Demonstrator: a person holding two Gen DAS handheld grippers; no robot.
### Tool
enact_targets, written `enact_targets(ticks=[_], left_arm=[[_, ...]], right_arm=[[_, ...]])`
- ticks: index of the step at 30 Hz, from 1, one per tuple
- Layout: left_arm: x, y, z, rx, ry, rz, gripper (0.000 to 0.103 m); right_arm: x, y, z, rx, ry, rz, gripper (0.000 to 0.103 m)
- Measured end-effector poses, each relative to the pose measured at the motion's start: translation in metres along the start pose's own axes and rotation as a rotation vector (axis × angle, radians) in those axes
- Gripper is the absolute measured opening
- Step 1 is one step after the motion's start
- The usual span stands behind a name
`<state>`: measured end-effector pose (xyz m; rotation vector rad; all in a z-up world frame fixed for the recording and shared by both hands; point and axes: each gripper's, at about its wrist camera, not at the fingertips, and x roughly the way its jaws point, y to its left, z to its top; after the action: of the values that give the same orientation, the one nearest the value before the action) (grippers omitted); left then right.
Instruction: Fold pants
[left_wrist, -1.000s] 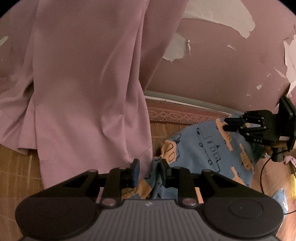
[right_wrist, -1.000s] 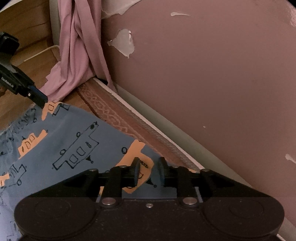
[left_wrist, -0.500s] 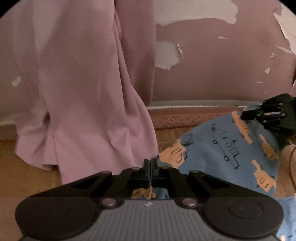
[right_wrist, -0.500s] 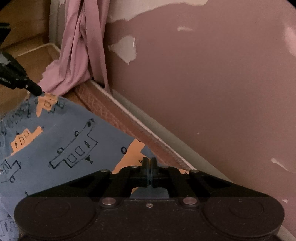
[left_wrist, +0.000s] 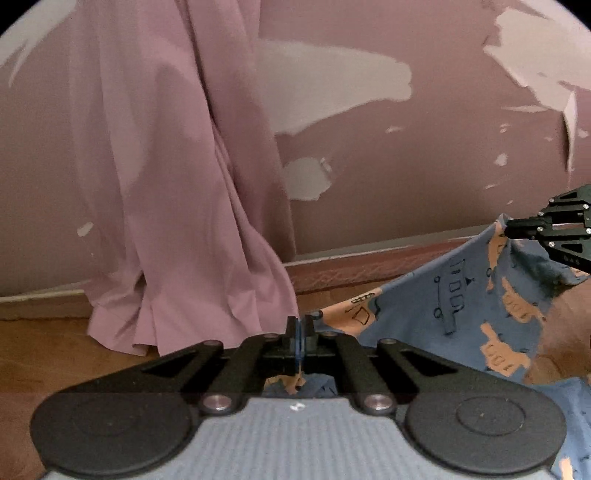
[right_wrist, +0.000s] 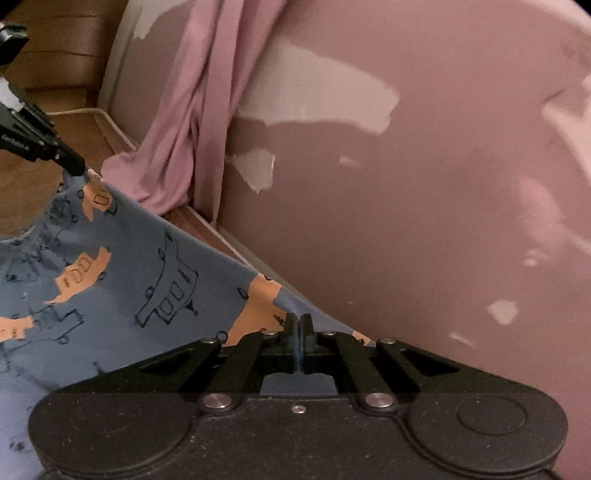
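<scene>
Peeling mauve wall (left_wrist: 424, 155) fills most of what I see through both cameras, with pale patches where the paint has come off. Against it hangs a pink curtain (left_wrist: 177, 184), its hem bunched on the wooden floor (left_wrist: 40, 343). Below that, the blue pants (right_wrist: 155, 280), printed with orange and outlined vehicles, are stretched in the air between my two tools, clear of the floor along their top edge. My left claw (left_wrist: 300, 334) is pinched tight on one corner of the fabric, which spills out beneath the fingers. My right claw (right_wrist: 297, 328) is likewise clamped on the opposite corner, the cloth running away from it to the left. From the left camera I see the right claw at the far right edge, gripping the raised corner.
</scene>
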<state>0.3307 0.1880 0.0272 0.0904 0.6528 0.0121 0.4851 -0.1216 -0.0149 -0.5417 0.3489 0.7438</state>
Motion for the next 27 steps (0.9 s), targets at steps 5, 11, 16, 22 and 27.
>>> enact_targets(ticks=[5,11,16,22,27], left_arm=[[-0.042,-0.014,-0.012,0.032,-0.035,-0.03,0.0],[-0.1,-0.032,-0.038,0.105,-0.06,-0.055,0.0],[-0.137,-0.051,-0.067,0.19,-0.064,-0.077,0.0],[-0.134,-0.065,-0.114,0.283,0.028,-0.092,0.0],[-0.122,-0.068,-0.147,0.335,0.107,-0.102,0.0]], right_arm=[[-0.069,0.019,-0.01,0.013,-0.074,-0.028,0.0],[-0.15,0.057,-0.031,0.022,-0.126,-0.055,0.0],[-0.213,0.098,-0.052,0.019,-0.152,-0.083,0.0],[-0.247,0.158,-0.086,0.014,-0.071,-0.039,0.0],[-0.242,0.183,-0.105,0.031,0.008,-0.005,0.0]])
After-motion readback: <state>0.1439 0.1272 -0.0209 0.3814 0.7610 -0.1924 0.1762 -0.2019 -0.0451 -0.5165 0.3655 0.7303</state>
